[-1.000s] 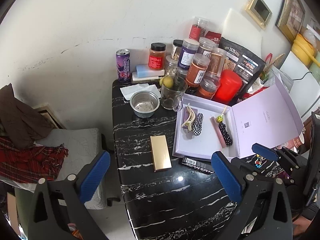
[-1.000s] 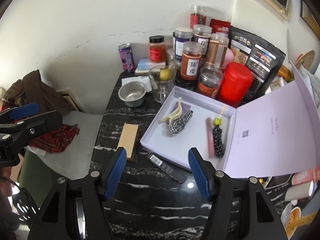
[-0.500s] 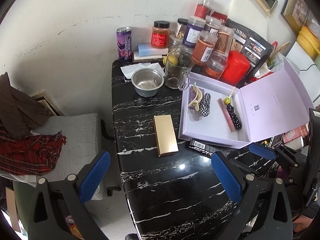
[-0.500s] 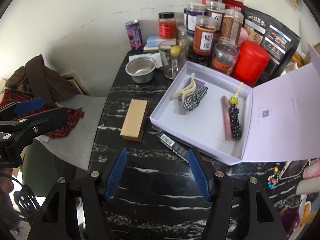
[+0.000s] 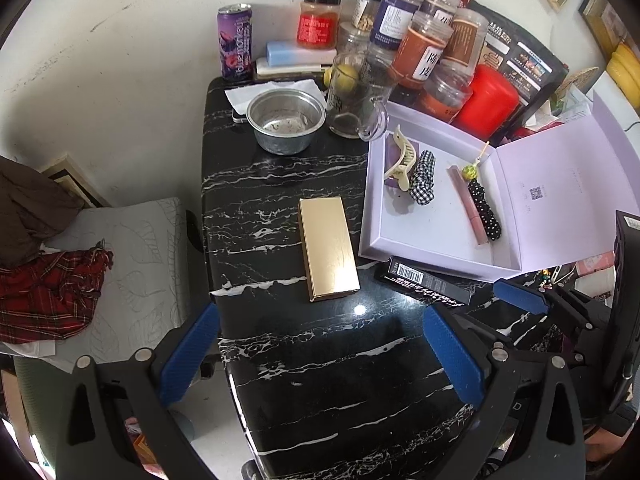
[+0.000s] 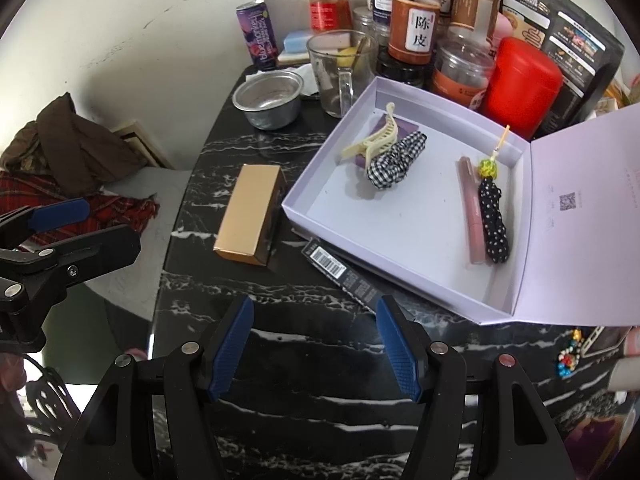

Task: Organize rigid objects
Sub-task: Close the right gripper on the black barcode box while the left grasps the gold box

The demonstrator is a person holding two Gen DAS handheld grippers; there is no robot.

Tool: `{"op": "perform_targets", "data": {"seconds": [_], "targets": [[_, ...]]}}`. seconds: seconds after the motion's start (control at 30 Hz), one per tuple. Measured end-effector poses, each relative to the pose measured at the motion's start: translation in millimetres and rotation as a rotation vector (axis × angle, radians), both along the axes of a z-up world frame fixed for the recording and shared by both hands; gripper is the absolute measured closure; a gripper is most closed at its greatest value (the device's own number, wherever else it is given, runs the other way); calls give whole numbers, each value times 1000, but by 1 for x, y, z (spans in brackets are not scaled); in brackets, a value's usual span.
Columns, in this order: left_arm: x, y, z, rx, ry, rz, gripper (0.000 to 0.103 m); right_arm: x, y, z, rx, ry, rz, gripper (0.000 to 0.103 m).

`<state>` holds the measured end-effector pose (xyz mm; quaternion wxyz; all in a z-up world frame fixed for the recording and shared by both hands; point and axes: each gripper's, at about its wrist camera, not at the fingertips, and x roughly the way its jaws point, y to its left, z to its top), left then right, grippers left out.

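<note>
A gold box (image 5: 328, 248) lies on the black marble table (image 5: 304, 368), left of an open lilac box (image 5: 432, 236); it also shows in the right wrist view (image 6: 250, 212). The lilac box (image 6: 400, 240) holds a cream hair claw (image 6: 374, 138), a checked scrunchie (image 6: 394, 156), a pink tube (image 6: 472, 208) and a dotted hair tie (image 6: 494, 216). A black barcoded box (image 6: 340, 272) lies half under its near edge and also shows in the left wrist view (image 5: 424, 280). My left gripper (image 5: 320, 356) is open and empty above the near table. My right gripper (image 6: 314, 344) is open and empty, close to the black box.
A steel bowl (image 5: 286, 120), a glass mug (image 5: 354, 96), a purple can (image 5: 236, 42), several spice jars (image 5: 420, 52) and a red canister (image 5: 486, 102) crowd the far end. A chair with red plaid cloth (image 5: 48, 292) stands left of the table. Beads (image 6: 568, 356) lie at the right.
Both grippers have moved forward and down toward the table; the gold box, the black box and the lilac box now look larger and nearer. Both stay open.
</note>
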<state>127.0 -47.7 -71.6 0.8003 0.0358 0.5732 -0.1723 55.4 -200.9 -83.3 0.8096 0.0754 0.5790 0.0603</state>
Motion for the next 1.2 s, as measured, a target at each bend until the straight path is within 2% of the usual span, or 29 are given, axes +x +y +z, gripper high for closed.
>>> {"op": "perform_targets", "data": {"seconds": [0.4, 0.8, 0.87, 0.93, 1.03, 1.1, 1.17, 1.2], "targets": [[25, -20, -47, 32, 72, -28, 0, 15, -20, -42, -25, 50, -22, 39], [49, -37, -89, 77, 110, -35, 1, 24, -21, -67, -43, 77, 9, 39], [52, -39, -96, 81, 120, -34, 11, 25, -20, -71, -43, 83, 16, 39], [56, -41, -104, 81, 139, -32, 15, 25, -19, -74, -50, 90, 20, 39], [58, -41, -110, 71, 152, -29, 31, 25, -18, -77, -47, 93, 25, 39], [58, -41, -113, 66, 155, -23, 39, 25, -17, -79, -43, 99, 26, 41], [58, -41, -115, 56, 164, -22, 56, 24, -15, -81, -39, 104, 29, 45], [57, -42, -117, 58, 176, -27, 56, 24, -14, -83, -38, 108, 31, 49]]}}
